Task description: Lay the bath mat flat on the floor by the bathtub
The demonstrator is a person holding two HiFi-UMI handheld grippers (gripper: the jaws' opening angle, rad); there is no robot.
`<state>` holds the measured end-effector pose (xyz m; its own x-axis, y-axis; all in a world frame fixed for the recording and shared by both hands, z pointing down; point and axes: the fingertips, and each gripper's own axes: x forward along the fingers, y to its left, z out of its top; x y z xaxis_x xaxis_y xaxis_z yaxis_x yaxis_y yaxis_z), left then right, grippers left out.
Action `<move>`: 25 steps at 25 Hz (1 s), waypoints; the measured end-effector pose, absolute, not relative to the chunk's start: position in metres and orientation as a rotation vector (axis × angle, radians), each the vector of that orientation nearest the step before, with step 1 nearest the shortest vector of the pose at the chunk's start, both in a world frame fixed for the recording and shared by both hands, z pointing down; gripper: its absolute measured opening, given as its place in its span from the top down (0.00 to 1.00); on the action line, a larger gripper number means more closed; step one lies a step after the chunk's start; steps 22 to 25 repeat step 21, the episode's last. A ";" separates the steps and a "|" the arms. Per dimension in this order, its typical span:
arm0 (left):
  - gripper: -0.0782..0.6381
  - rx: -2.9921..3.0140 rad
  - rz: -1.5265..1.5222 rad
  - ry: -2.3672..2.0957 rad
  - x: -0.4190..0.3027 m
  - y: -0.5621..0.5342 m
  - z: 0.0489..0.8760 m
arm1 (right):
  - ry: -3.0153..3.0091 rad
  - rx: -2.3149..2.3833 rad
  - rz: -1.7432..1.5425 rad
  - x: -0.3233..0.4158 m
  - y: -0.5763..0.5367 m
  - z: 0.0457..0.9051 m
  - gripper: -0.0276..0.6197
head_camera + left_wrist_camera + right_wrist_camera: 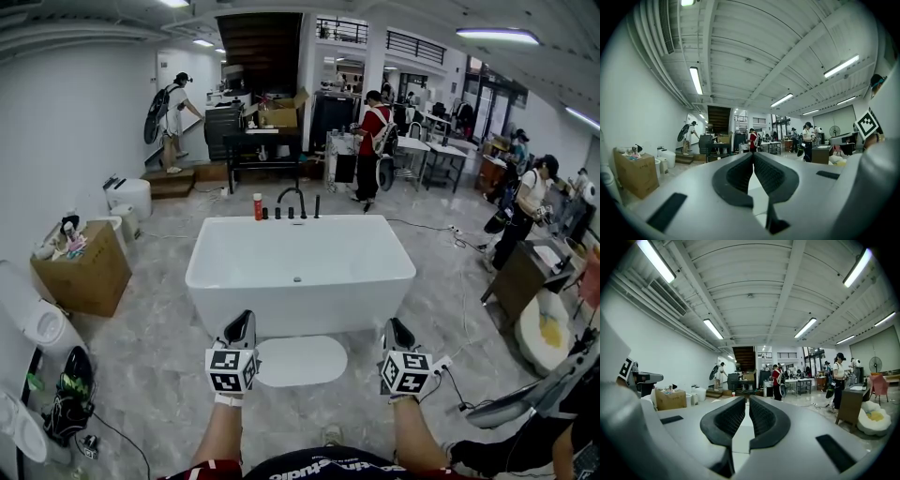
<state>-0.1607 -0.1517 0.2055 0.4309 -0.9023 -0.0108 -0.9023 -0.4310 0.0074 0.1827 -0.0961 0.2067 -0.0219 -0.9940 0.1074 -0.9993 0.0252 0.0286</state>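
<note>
Task state: the bathtub stands mid-room on a grey marble floor. The bath mat, a pale oval, lies on that floor just in front of the tub's near wall, roughly centred on it. From the head view it looks flat, with no fold or raised edge that I can make out. I'd judge the laying is done, or all but done. At most a small straightening is left, and the pictures don't show a need for one.

Grippers: the left gripper hangs above the floor at the mat's left end, and the right gripper is off the mat's right end, nearer the tub's right corner. Each gripper's own view shows its jaws closed together with nothing between them. Neither holds the mat.

Surroundings, placed from the tub:
- People are working at tables and shelves well behind it.
- A dark cabinet stands to its right, well apart.
- A cardboard box full of oddments sits to its left, with a toilet beyond that.
- A cable trails on the floor right of the tub's front, near the right gripper.
- A black tap and a red bottle are at its far rim.

Obstructions: nothing lies on the mat. The cable is the only trip risk close by.
</note>
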 end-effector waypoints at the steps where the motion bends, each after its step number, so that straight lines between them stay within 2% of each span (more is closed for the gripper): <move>1: 0.86 2.658 -0.020 -1.673 -0.161 -0.151 0.207 | -2.178 2.128 0.085 0.182 -0.096 0.208 0.89; 25: 0.86 2.657 -0.014 -1.668 -0.149 -0.146 0.206 | -2.191 2.123 0.096 0.191 -0.089 0.207 0.89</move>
